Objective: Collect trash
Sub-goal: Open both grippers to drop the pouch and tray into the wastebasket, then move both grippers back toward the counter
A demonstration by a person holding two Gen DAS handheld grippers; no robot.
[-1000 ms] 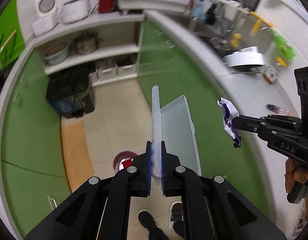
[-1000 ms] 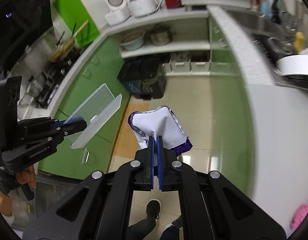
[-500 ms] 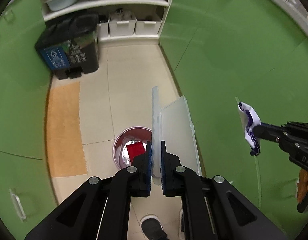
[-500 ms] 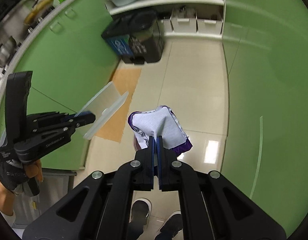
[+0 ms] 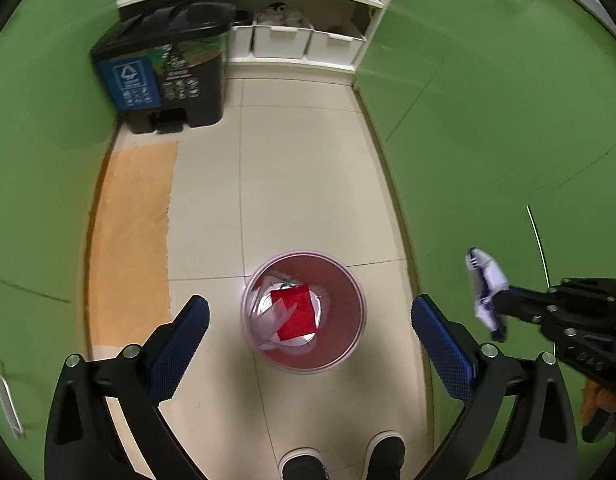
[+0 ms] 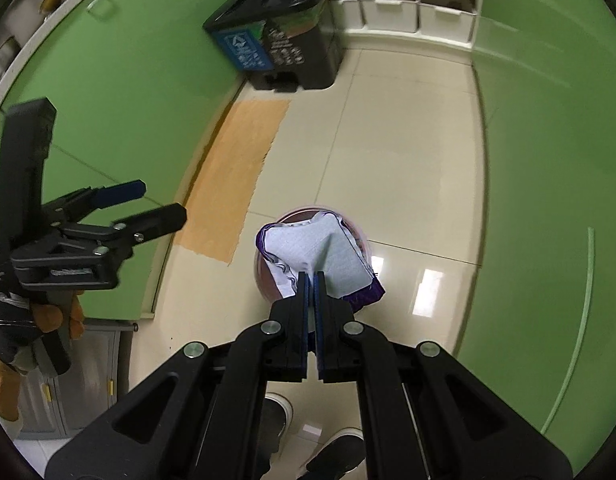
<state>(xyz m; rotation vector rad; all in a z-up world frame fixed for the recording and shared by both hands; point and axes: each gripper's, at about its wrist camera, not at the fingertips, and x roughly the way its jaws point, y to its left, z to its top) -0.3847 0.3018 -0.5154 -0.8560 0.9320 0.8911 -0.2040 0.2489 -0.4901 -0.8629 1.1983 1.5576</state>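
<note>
Change: the clear plastic box that the left gripper point(image 5: 310, 316) pinched a second ago is gone from it — its jaws have just been opening and nothing is between them; both grippers now sit far lower, over the floor.
Left gripper: jaws wide, blue pads point(image 5: 442, 348) far apart, pointing steeply down at the bin point(image 5: 350, 308), which shows in the gap between them.
Right gripper point(image 6: 311, 280): jaws narrow, clamped on a wrapper point(image 6: 308, 250), white inside with a purple edge — the wrapper stands up from the fingertips.
Wrapper, place: in the right wrist view it covers most of the bin point(image 6: 364, 236); in the left wrist view it hangs to the right of the bin, well apart from the rim.
Bin: small, round, pink-red, on the pale tiled floor point(image 5: 308, 184); inside lie a red flat piece point(image 5: 294, 314) and some white and clear scraps. I cannot tell whether the clear box is among them.
Mat point(image 5: 130, 240): orange, on the floor to the left of the bin, along the green cabinets point(image 5: 40, 184).
Pedal bin point(image 5: 164, 72): black with a blue recycling label, at the far end of the floor, left of the white drawers point(image 5: 304, 42).
Person: shoes point(image 5: 382, 456) at the near edge, just behind the bin; a gloved hand point(image 6: 24, 332) holds the left gripper's handle.
</note>
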